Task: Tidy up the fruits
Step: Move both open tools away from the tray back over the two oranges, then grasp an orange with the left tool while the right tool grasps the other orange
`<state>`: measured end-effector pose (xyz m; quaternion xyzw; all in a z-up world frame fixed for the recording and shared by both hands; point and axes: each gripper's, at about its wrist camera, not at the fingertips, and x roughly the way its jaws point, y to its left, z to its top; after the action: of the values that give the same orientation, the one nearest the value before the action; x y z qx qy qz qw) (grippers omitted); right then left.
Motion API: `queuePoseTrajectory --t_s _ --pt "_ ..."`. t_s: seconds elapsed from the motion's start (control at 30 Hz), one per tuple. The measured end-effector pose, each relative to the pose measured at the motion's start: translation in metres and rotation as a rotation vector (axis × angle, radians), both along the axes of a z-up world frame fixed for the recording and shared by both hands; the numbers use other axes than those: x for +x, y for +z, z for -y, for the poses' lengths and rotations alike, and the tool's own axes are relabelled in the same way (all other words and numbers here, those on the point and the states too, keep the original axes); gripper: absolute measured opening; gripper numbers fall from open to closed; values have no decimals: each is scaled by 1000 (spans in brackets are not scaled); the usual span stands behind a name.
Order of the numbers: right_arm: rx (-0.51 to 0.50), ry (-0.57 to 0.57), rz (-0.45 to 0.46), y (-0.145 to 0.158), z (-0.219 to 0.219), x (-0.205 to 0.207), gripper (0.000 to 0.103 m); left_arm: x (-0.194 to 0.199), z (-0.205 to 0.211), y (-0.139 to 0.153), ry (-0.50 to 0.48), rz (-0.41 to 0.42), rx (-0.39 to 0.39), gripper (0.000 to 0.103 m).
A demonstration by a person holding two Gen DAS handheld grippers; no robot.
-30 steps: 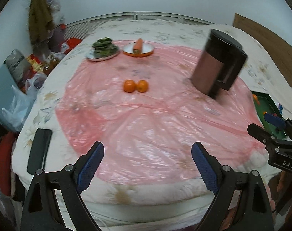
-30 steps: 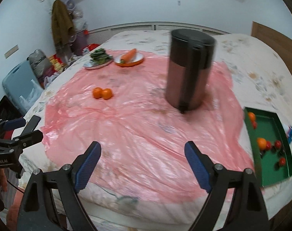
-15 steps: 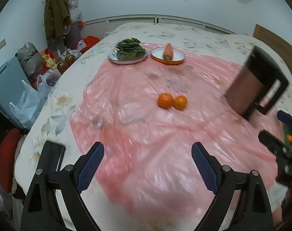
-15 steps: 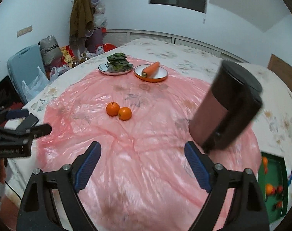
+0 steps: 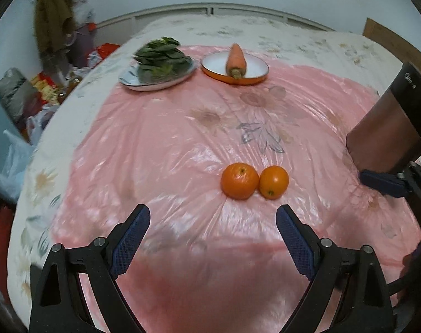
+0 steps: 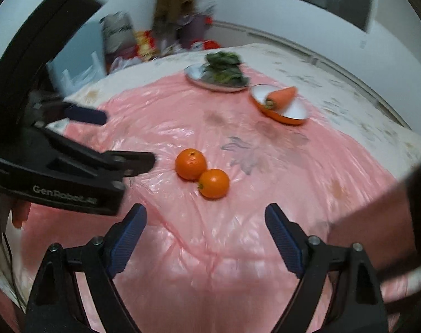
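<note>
Centre of frame: two oranges, the left orange (image 5: pixel 239 181) and the right orange (image 5: pixel 274 181), lie touching side by side on the pink sheet (image 5: pixel 160 144), just beyond both sets of tongs.
Left gripper (image 5: pixel 213 240): jaws wide apart, nothing between them; the oranges sit above and a little right of the gap in the left wrist view.
Right gripper (image 6: pixel 205 240): jaws wide apart and empty; the near orange lies just above the gap, slightly right of its middle.
Upper frame: a plate of greens (image 5: pixel 162 61) and an orange dish (image 5: pixel 235 70) holding a carrot (image 5: pixel 235 58), well apart from the oranges.
Right edge: a dark cylindrical bin (image 5: pixel 391 127) stands on the sheet.
Handling, as judged: the fruit looks light, round, firm with a slightly yielding skin; it would roll easily, more so on slick, wrinkled plastic over soft bedding.
Where to grip, as judged: across the widest middle of one orange, pads on opposite sides, closing gently so the skin is not bruised.
Risk, as judged: because the two touch, a pad has little room between them; coming in from the outer sides, or nudging one clear, seems safer.
Surface: soft and springy underneath, so pressing down may sink the fruit.
</note>
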<state>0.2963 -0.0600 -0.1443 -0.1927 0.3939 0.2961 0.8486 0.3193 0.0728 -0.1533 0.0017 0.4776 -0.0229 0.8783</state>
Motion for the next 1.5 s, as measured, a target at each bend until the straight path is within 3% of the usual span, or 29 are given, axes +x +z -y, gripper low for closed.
queuePoseTrajectory --t_s 0.07,0.13,0.33,0.43,0.5,0.6,0.77,0.9,1.37,1.5 --pt "-12 38 -21 -11 -8 11 103 13 1 -7 -13 -14 7 89" --pt "-26 66 -33 -23 -16 21 96 26 2 -15 -26 -28 14 89" --pt "-26 72 -52 -47 -28 47 94 50 11 -38 -57 -59 42 88" --pt "-24 76 -68 -58 -32 59 83 58 14 -47 -60 -73 40 88" --pt "-27 79 -75 -62 -34 65 83 63 15 -51 -56 -83 33 87" --pt "-45 71 -88 -71 -36 72 66 67 12 -56 -43 -95 13 81" --pt "-29 24 -107 -77 -27 77 29 72 5 -57 -21 -121 -99 65" --pt "-8 6 -124 -76 -22 78 29 74 1 -58 -1 -145 -186 51" --pt "13 -55 -131 -77 -20 81 29 85 -7 -65 86 -235 -316 51" --pt "28 -78 -133 -74 -16 79 29 88 -2 -63 98 -246 -291 53"
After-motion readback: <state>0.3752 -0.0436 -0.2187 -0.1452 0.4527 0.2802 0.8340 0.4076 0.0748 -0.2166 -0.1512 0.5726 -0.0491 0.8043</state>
